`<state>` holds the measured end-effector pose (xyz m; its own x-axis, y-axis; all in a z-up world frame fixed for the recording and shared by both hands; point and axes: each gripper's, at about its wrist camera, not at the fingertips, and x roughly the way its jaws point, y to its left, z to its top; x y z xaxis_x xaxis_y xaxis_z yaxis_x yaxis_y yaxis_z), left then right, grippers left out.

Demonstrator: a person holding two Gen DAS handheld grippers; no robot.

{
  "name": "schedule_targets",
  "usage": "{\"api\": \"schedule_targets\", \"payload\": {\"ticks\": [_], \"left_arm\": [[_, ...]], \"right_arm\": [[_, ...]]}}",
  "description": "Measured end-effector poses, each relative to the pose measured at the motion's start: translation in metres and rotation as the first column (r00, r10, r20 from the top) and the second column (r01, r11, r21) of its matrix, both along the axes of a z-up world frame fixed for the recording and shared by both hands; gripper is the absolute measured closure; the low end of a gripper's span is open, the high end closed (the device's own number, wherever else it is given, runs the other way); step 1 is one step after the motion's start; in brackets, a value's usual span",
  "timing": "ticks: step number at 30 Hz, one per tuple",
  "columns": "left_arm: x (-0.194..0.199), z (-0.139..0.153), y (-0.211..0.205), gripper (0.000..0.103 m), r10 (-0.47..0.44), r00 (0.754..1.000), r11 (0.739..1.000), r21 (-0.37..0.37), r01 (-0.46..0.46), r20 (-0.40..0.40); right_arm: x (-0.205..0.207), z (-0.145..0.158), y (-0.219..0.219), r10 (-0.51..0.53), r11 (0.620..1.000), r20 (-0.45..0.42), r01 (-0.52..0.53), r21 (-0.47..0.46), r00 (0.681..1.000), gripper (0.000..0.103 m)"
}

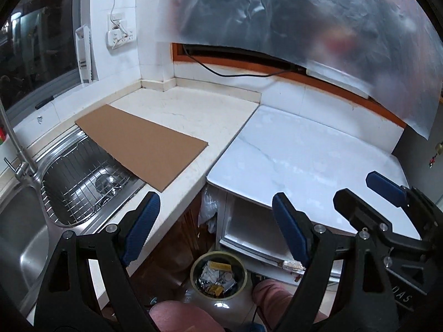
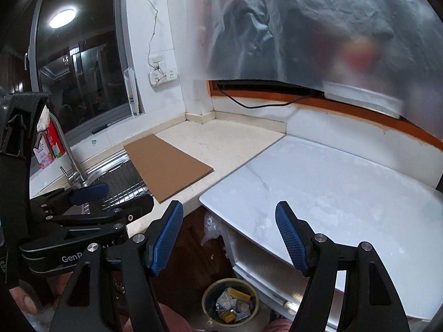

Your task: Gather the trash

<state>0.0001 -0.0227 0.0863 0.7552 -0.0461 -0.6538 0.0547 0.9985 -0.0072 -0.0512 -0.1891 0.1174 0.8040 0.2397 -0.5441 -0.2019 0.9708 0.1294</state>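
Two handheld grippers raised above a kitchen corner, both aimed downward, both empty.

Left gripper (image 1: pixel 214 229): blue pads spread wide, nothing between. Right gripper (image 2: pixel 229 238): pads likewise spread, nothing pinched.

Trash bin (image 1: pixel 218 275) on the floor, below and between the fingers of each gripper in both views, tucked beside the wooden cabinet front and a white table (image 1: pixel 304 149). Inside: crumpled wrappers, silvery foil, yellow scraps, already collected. Bin well below the grippers, not touched.

Pale surface (image 1: pixel 182 110) bare of visible trash, carrying only a flat cardboard sheet (image 1: pixel 141 144) that overhangs the steel sink (image 1: pixel 22 221). White table top also bare. A crumpled clear plastic bag (image 1: pixel 207 207) wedged in the gap between cabinet and table, just above the bin: possibly leftover trash, hard to tell.

Judged step: pulling back after a drop, looking for anything left. To do it well: keep both grippers spread and clear of each other, scan surface, table and floor gap slowly. If the cardboard counts as trash, pinch its free corner nearest the table, lift flat, avoid dragging across the sink rack. For the plastic bag, approach from above through the gap, close gently on a loose fold.
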Motion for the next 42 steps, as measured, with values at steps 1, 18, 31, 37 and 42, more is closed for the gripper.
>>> {"api": "schedule_targets", "payload": {"ticks": [1, 18, 31, 37, 42], "left_arm": [[0.000, 0.000, 0.000, 0.022, 0.002, 1.000, 1.000, 0.001, -0.002, 0.002], [0.000, 0.003, 0.001, 0.022, 0.020, 1.000, 1.000, 0.015, -0.020, 0.024], [0.000, 0.005, 0.000, 0.022, 0.021, 1.000, 1.000, 0.012, -0.021, 0.023], [0.001, 0.004, 0.001, 0.022, 0.022, 1.000, 1.000, 0.012, -0.023, 0.021], [0.002, 0.002, 0.000, 0.022, 0.025, 1.000, 1.000, 0.013, -0.025, 0.013]], "right_arm": [[0.001, -0.001, 0.000, -0.001, 1.000, 0.000, 0.001, 0.002, 1.000, 0.032], [0.011, -0.009, -0.009, -0.001, 1.000, -0.005, 0.001, 0.021, 1.000, 0.032], [0.012, -0.008, -0.015, -0.002, 1.000, 0.010, 0.002, 0.010, 1.000, 0.032], [0.013, -0.008, -0.016, 0.000, 1.000, 0.010, 0.000, 0.011, 1.000, 0.032], [0.010, -0.010, -0.013, -0.007, 1.000, 0.004, 0.007, 0.010, 1.000, 0.032]]}}
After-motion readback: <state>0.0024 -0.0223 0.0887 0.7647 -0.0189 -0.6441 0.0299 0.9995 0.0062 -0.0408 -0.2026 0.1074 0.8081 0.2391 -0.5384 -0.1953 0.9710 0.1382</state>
